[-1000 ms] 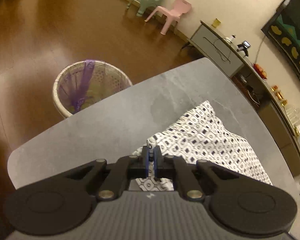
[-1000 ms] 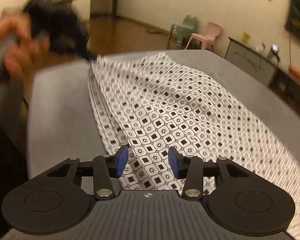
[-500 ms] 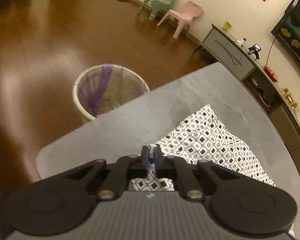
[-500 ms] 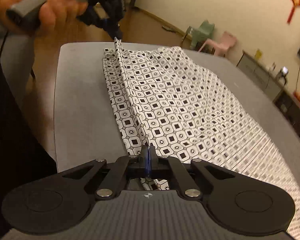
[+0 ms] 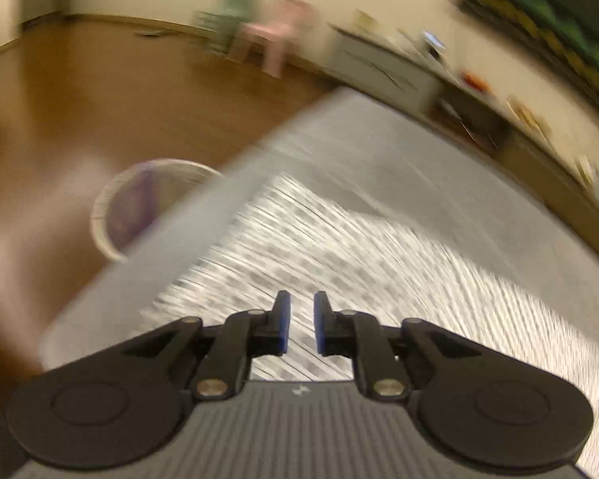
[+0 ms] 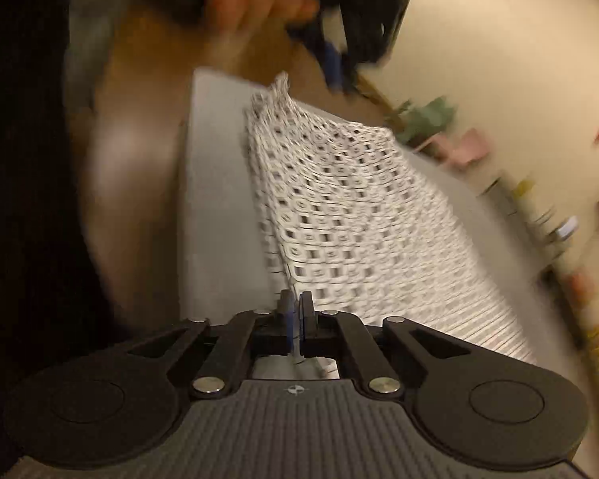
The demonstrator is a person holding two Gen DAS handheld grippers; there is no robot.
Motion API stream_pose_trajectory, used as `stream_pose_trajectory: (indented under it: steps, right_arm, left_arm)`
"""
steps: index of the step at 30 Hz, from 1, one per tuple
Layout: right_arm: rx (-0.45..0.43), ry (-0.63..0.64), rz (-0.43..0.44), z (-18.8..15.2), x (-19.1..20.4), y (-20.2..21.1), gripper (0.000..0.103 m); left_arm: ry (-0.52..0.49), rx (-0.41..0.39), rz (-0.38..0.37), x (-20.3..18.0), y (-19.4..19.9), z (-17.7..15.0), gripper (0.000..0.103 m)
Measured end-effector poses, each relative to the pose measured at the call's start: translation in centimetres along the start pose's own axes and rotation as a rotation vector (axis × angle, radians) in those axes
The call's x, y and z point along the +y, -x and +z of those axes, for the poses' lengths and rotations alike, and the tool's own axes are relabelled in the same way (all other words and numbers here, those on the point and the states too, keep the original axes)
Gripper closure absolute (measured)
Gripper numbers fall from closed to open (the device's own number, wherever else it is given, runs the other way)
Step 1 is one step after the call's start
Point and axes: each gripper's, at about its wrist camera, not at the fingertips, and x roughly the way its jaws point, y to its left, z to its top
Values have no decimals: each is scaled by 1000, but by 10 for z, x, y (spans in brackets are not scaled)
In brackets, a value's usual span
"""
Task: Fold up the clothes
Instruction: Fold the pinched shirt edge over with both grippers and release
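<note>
- Left wrist view: the blue fingers (image 5: 282,321) of the left gripper (image 5: 302,322) stand apart with nothing between them, hovering over the patterned cloth (image 5: 379,263), which lies spread on the grey table (image 5: 439,175) just ahead and below. A white wastebasket (image 5: 139,203) sits on the wooden floor beyond the table's edge; a pink chair (image 5: 273,42) stands far off.
- Right wrist view: the right gripper (image 6: 295,325) is pinched tight on the cloth's near edge. The fabric runs away across the table to a raised far corner, with the blurred left hand (image 6: 259,4) above it.
</note>
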Motion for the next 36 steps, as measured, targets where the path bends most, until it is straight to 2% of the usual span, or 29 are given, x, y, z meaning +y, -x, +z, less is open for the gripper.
stream_pose_trajectory:
  steps: [1,2,4,5,6,7,9,14,16,17,19,20,21,23,26,30,32,34,36]
  right_arm:
    - [-16,-136,59,-4,-20,15,102]
    - [-31,-283,73,-13,-45,28,102]
    - [-21,-522,-3,-42,-98,45,101]
    - [10,-584,-71,-58,-119,46,96]
    - [59,-621,-132,-76,-136,46,96]
    - [96,-630,-161,-90,-142,47,96]
    - [120,-610,-164,-109,-140,57,96]
    - [154,-481,-131,-121,-102,86,96]
    - [148,-515,-95,-126,-108,95,96]
    - [125,-547,-111,-126,-118,101,94]
    - [81,-610,-142,-126,-138,112,83]
    - [67,-642,-166,-128,-148,115,72]
    - [74,-671,-206,-134,-160,117,65]
    - [131,-686,-312,-152,-176,120,65]
    - [206,-688,-480,-180,-199,129,65]
    - [238,-815,-564,-223,-240,143,58]
    - [249,-859,-619,-239,-261,149,58]
    - [245,-938,-636,-258,-276,160,55]
    - [240,-970,-640,-267,-277,169,55]
  left_arm:
    - [-39,5,3,-9,-5,-1,89]
    - [-76,12,15,-17,-12,-1,89]
    - [-150,20,40,-30,-26,-1,89]
    - [-176,25,54,-34,-33,0,89]
    - [-191,35,71,-36,-40,0,89]
    - [-203,53,90,-35,-46,-2,89]
    - [-214,89,145,-28,-58,-5,89]
    - [-172,73,275,-8,-55,-5,89]
    - [-175,56,239,-14,-42,-10,92]
    - [-191,40,187,-23,-34,-15,91]
    - [-274,35,73,-51,-24,-30,86]
    - [-318,35,17,-66,-20,-38,86]
    - [-365,36,-3,-81,-21,-46,86]
    - [-431,46,25,-103,-34,-53,86]
    - [-428,24,83,-107,-57,-39,87]
    - [-368,14,162,-103,-82,-8,87]
    - [-333,22,194,-104,-91,7,89]
    - [-305,43,184,-104,-89,11,91]
    - [-311,60,137,-105,-79,6,89]
